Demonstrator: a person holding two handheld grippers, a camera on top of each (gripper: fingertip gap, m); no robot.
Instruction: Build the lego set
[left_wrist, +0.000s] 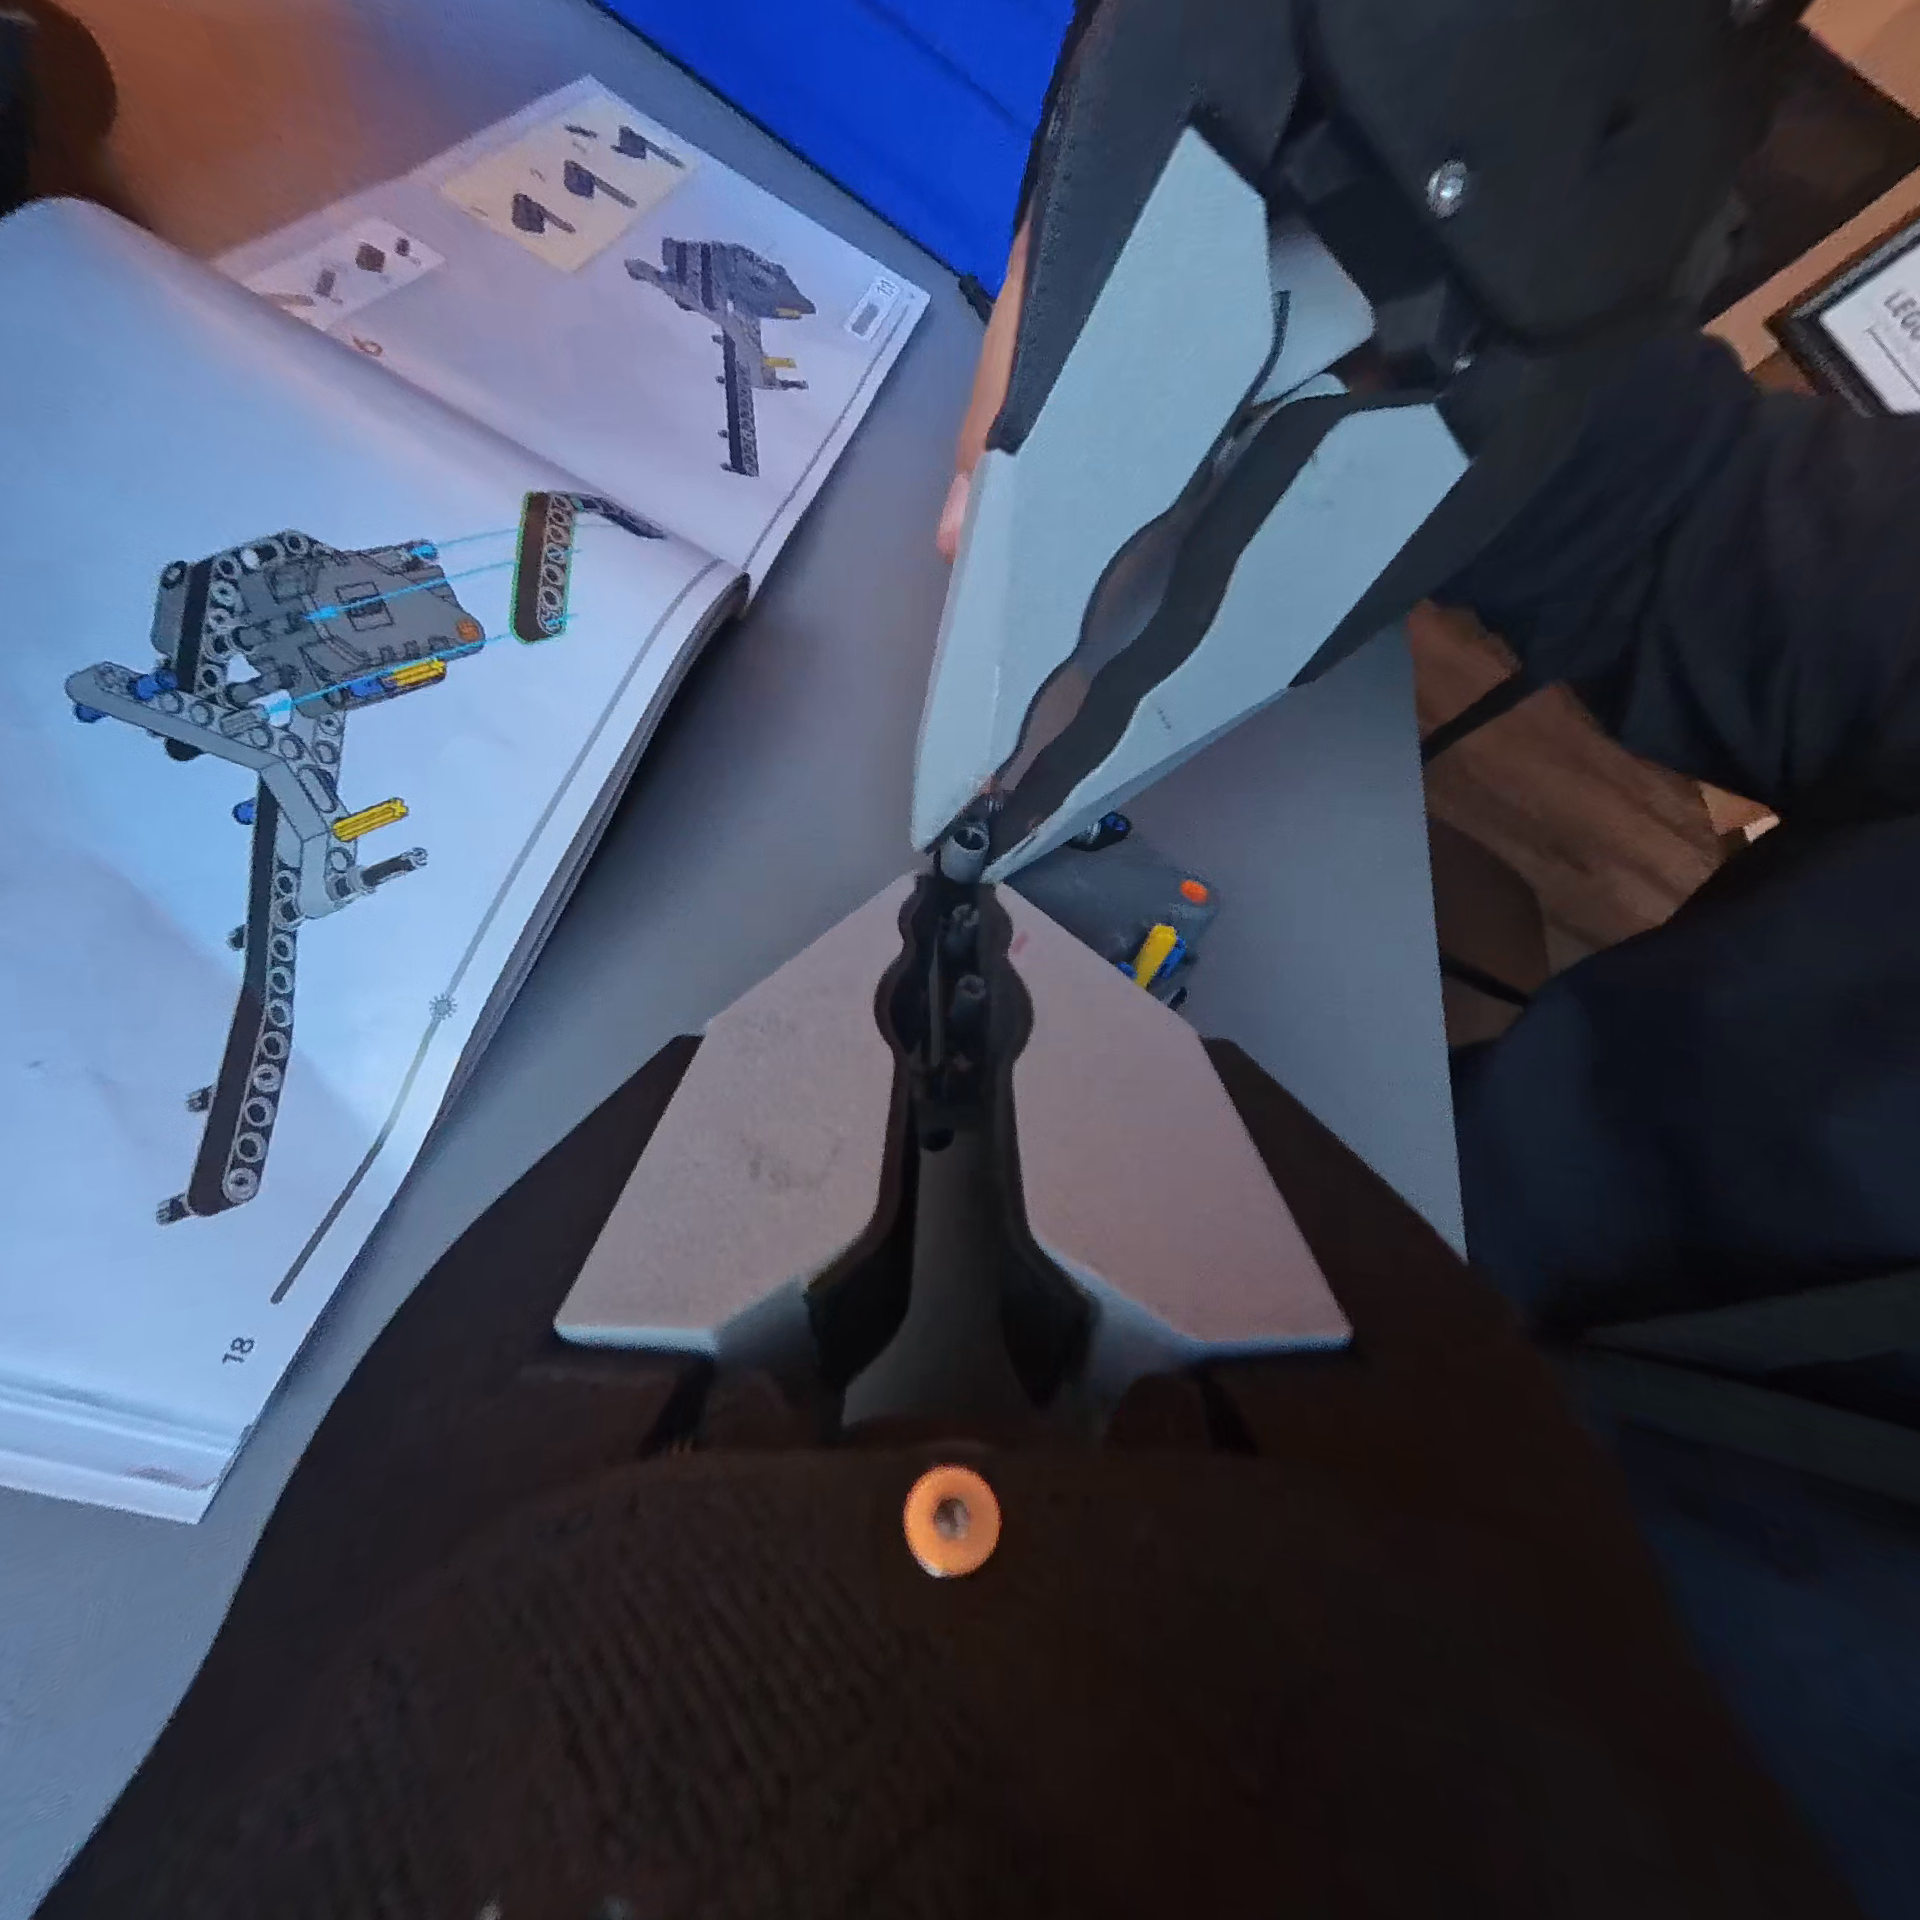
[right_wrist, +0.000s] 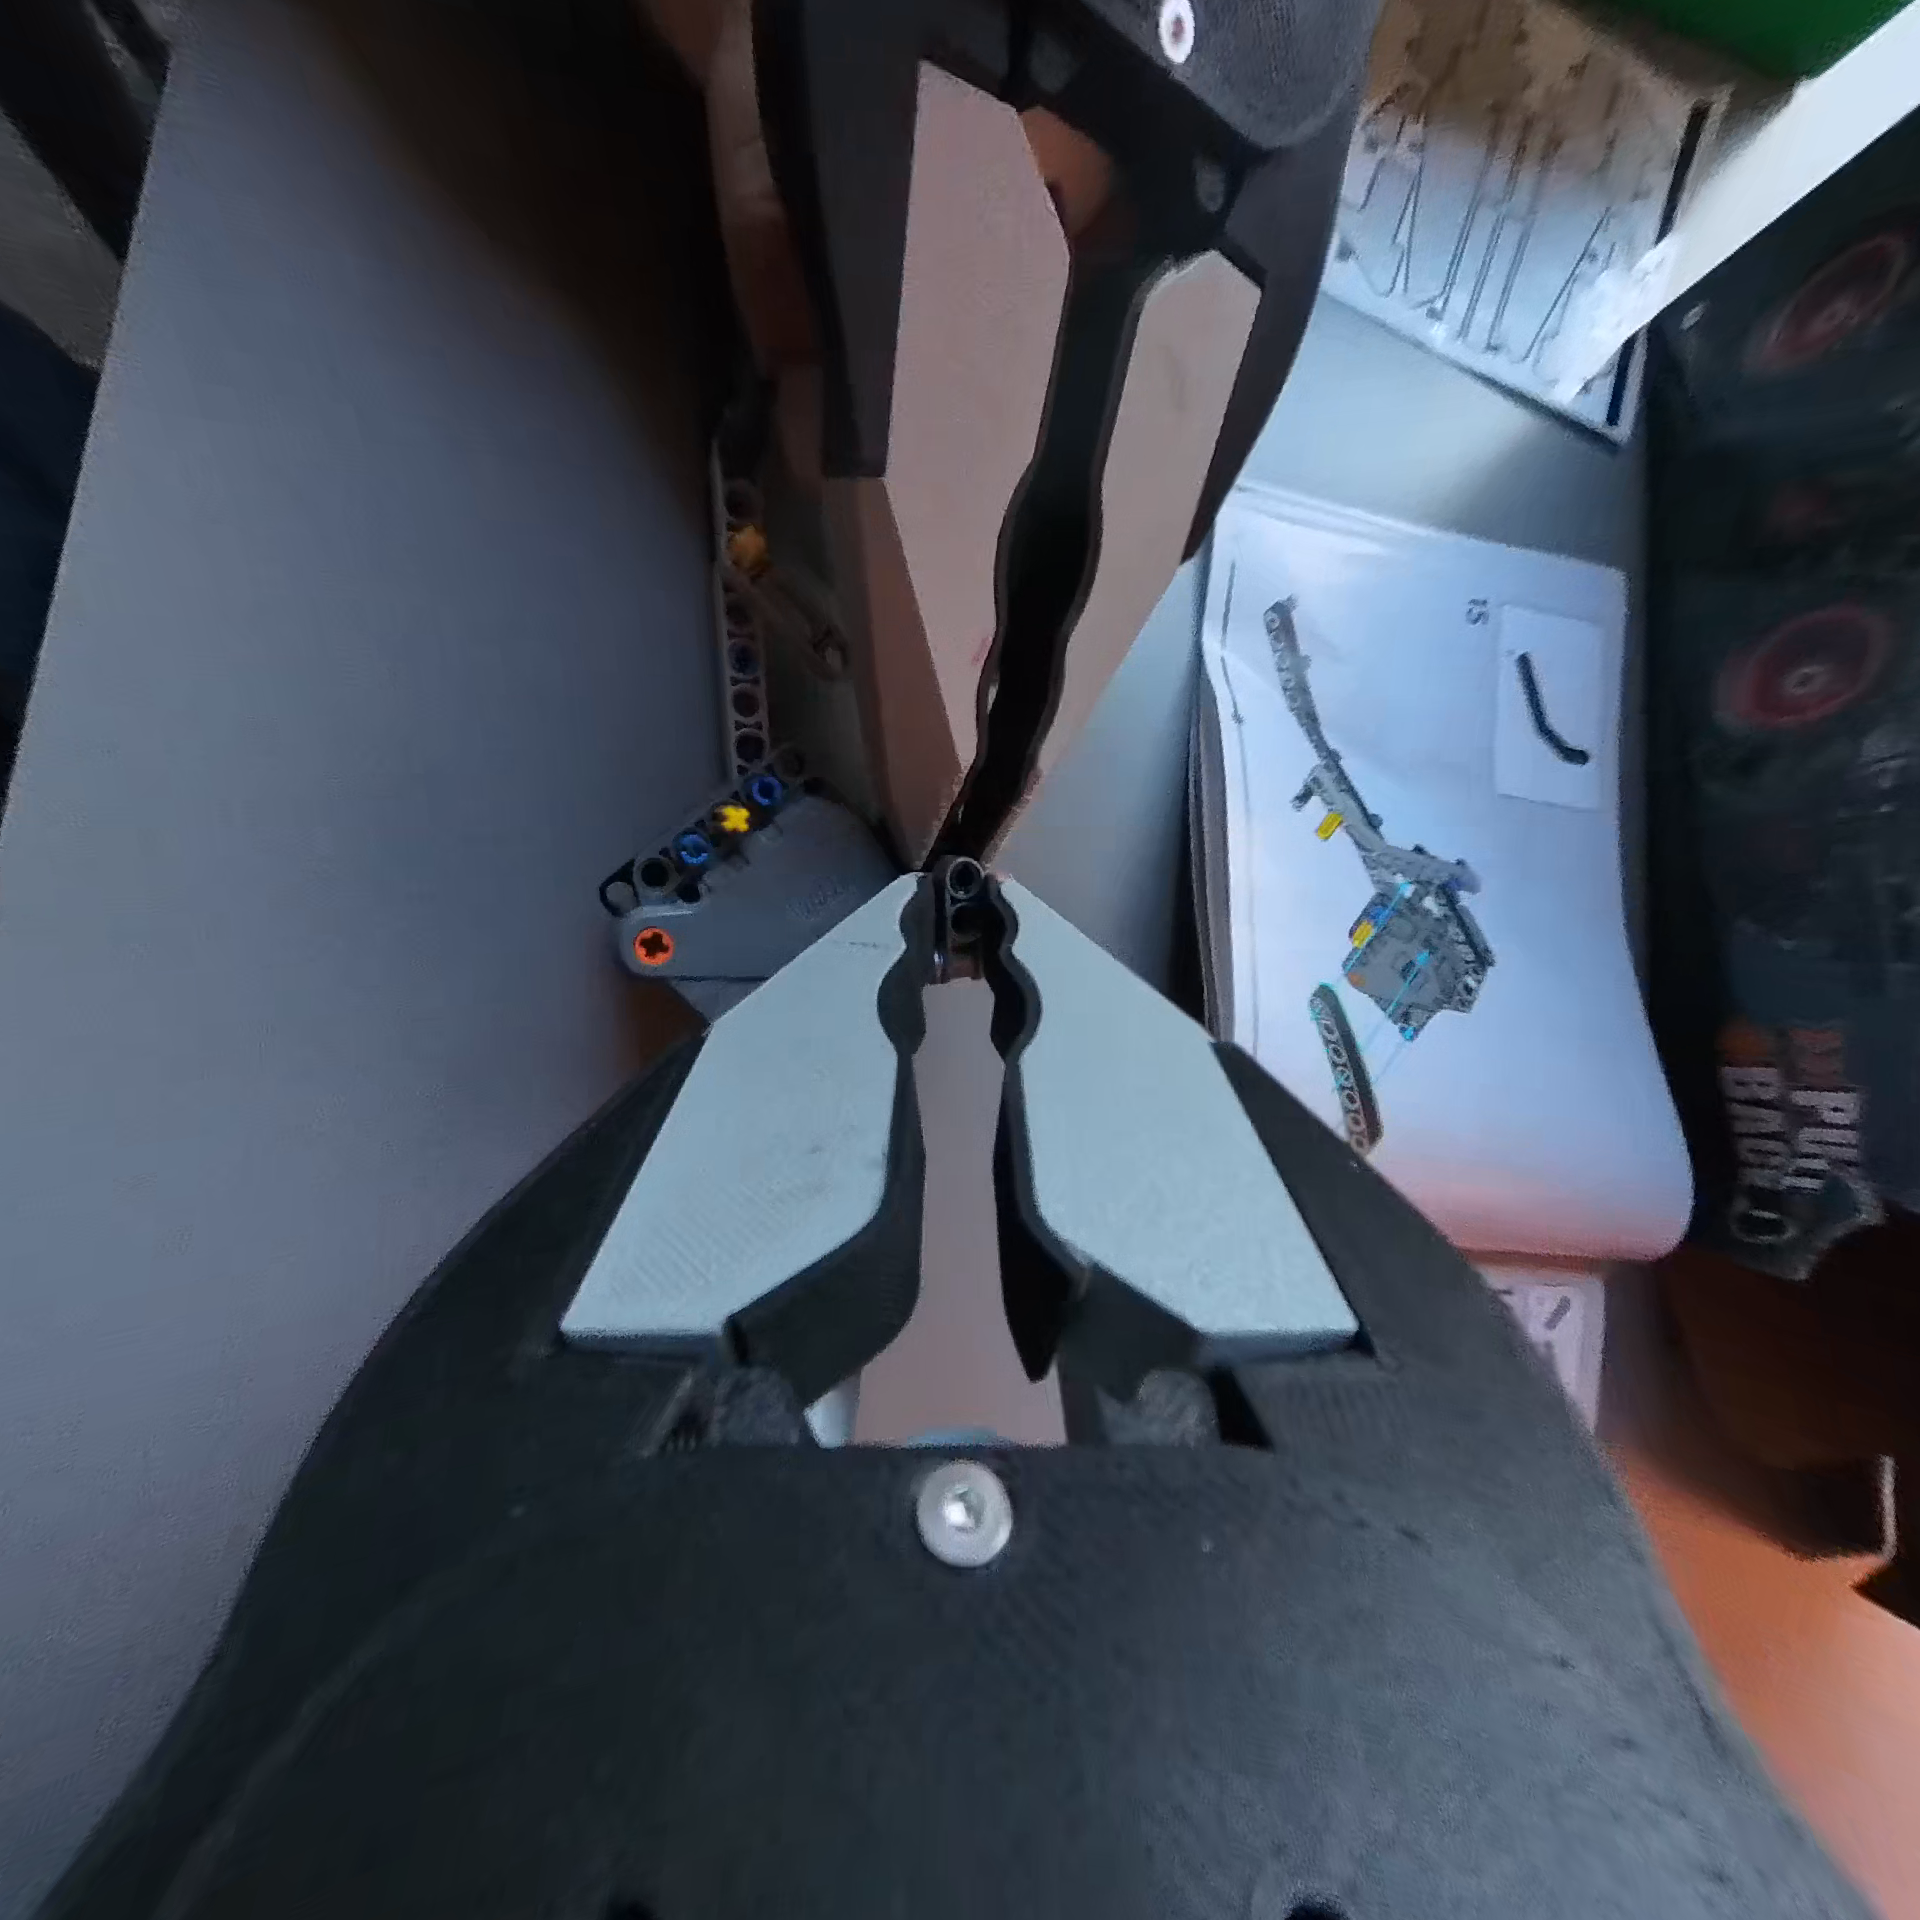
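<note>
Left to right in the left wrist view: the open instruction booklet (left_wrist: 343, 727) lies on the grey desk (left_wrist: 665, 790), and at centre your left gripper (left_wrist: 951, 935) and right gripper (left_wrist: 977, 821) meet tip to tip, each with its fingers pinching one end of the same slim black beam (left_wrist: 956, 997). The beam's long axis runs along the left fingers, its holed end facing the right wrist camera; the part-built model (right_wrist: 748, 894) rests on the desk just beyond. Keep both grips firm and aligned, avoid twisting, and hand over squarely.
</note>
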